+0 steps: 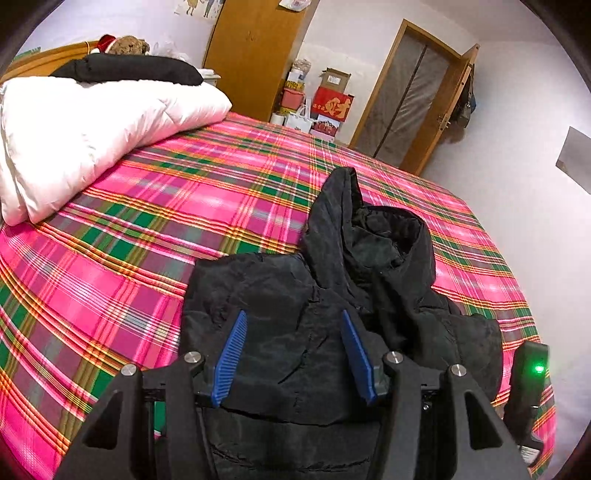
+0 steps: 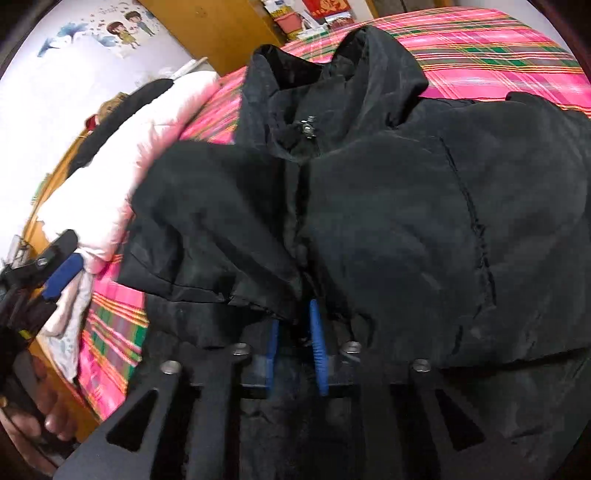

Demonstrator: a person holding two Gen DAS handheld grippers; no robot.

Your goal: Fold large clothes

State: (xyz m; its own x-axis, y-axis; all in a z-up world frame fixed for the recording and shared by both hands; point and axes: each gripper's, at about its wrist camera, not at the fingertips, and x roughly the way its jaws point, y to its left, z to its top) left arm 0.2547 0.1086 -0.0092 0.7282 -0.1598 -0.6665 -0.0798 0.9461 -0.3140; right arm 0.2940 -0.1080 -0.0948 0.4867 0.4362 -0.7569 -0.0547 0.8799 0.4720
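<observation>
On the bed, both views:
Writing: a red box (image 1: 332, 105) at upper centre of the left wrist view carries one large gold Chinese character; other print there is too small to read. A cartoon sticker (image 2: 123, 31) sits on the wall at upper left of the right wrist view, with no legible text.
Jacket: a black hooded jacket (image 1: 332, 295) lies on the pink plaid sheet (image 1: 129, 221), filling the lower centre of the left wrist view, hood toward the top of the frame; its closed zipper (image 2: 307, 127) shows at upper centre of the right wrist view.
Left gripper: the left gripper (image 1: 293, 354) hovers over the jacket's lower body, blue fingers (image 1: 232, 354) spread about halfway, nothing between the pads; it also shows at the left edge of the right wrist view.
Right gripper: the right gripper (image 2: 297, 332) sits at lower centre of its frame, pads parted by a narrow gap. A fold of sleeve fabric drapes over the tips; whether the pads press on it, I cannot tell.
Pose: both grippers tilt downward toward the bed; a person's fingers (image 2: 51, 413) show at lower left of the right wrist view.
Surroundings: a white duvet (image 1: 92, 129) lies at upper left, with a wooden wardrobe (image 1: 255, 48) behind.
</observation>
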